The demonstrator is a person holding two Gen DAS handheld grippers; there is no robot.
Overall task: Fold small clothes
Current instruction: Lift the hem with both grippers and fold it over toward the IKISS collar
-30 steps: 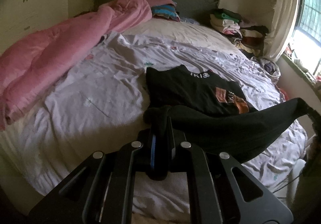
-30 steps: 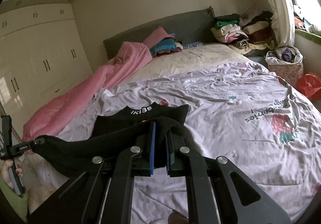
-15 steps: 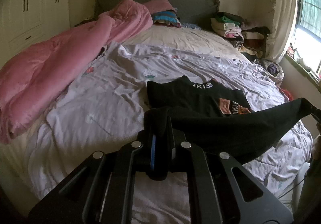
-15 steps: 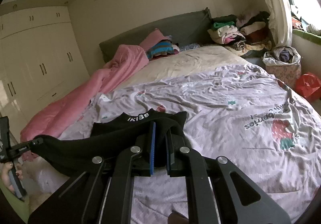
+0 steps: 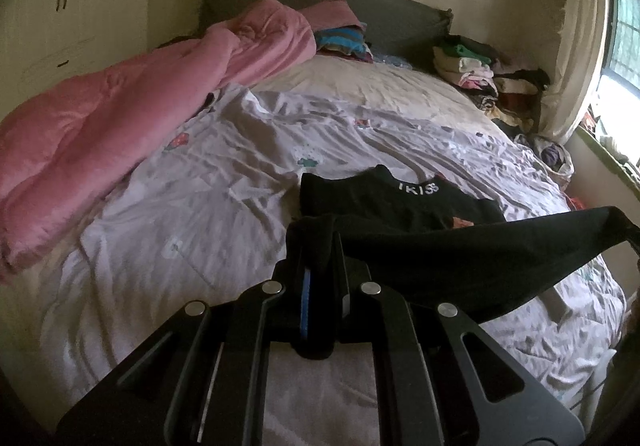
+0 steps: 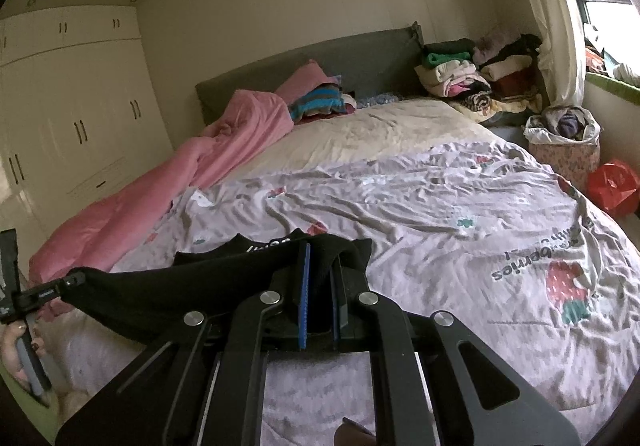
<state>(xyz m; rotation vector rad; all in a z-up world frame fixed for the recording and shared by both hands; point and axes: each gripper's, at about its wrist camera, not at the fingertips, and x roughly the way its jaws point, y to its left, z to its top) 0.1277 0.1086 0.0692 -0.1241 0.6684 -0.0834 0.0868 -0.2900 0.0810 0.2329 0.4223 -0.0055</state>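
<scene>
A black T-shirt [image 5: 400, 202] lies on the bed sheet [image 5: 200, 206], its collar with white lettering pointing at the headboard. My left gripper [image 5: 318, 242] is shut on one corner of its lower hem. My right gripper [image 6: 320, 252] is shut on the other corner. The hem [image 5: 480, 250] hangs stretched between them above the flat part of the shirt and hides most of its orange print. In the right wrist view the T-shirt [image 6: 180, 286] runs left to the left gripper [image 6: 74, 280], which a hand [image 6: 18, 346] holds.
A pink duvet [image 5: 120, 118] is bunched along the left side of the bed. Piles of folded clothes [image 5: 468, 66] sit by the grey headboard [image 6: 360, 58]. A wardrobe [image 6: 80, 118] stands at the left; a laundry basket [image 6: 564, 142] and a red bag [image 6: 612, 186] at the right.
Both grippers have carried the stretched hem forward towards the collar. The hem now covers more of the shirt, and its orange print is almost hidden.
</scene>
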